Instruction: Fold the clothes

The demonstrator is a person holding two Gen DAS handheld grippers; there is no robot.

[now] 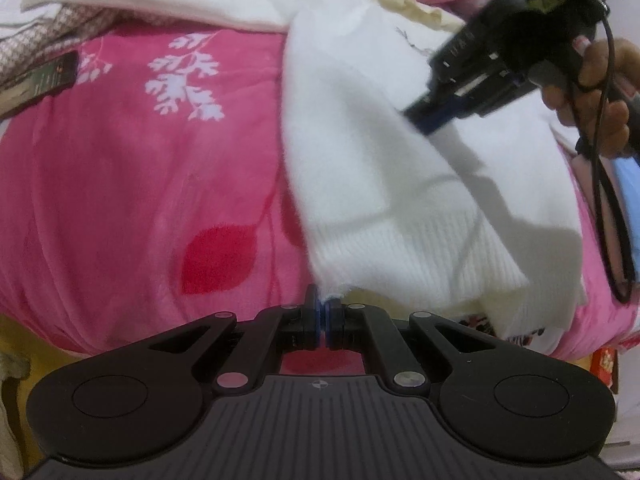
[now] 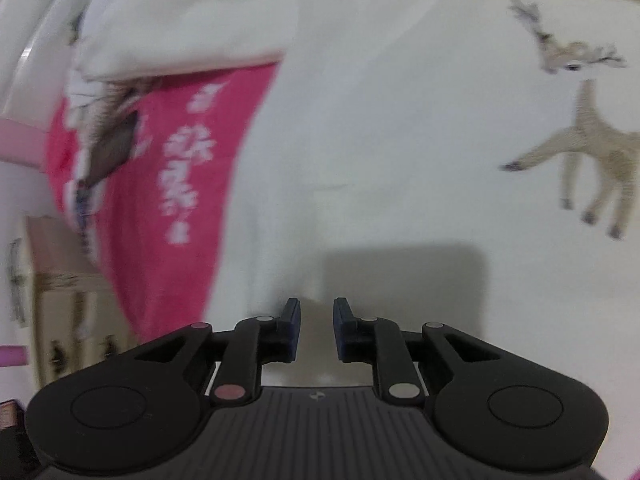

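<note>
White sweater, plain fuzzy knit with ribbed hem toward 5 o'clock; in the right wrist view, same white carrying a beige embroidered deer at 3 o'clock, dark hooves, pale antlers. Hot-pink blanket printed with white leaf sprigs toward 11 o'clock and a solid red leaf toward 7 o'clock. Brown-and-cream houndstooth cloth at 10 o'clock. Dark green tag just below it. Black left gripper with blue pads. Black right gripper, navy pads.
</note>
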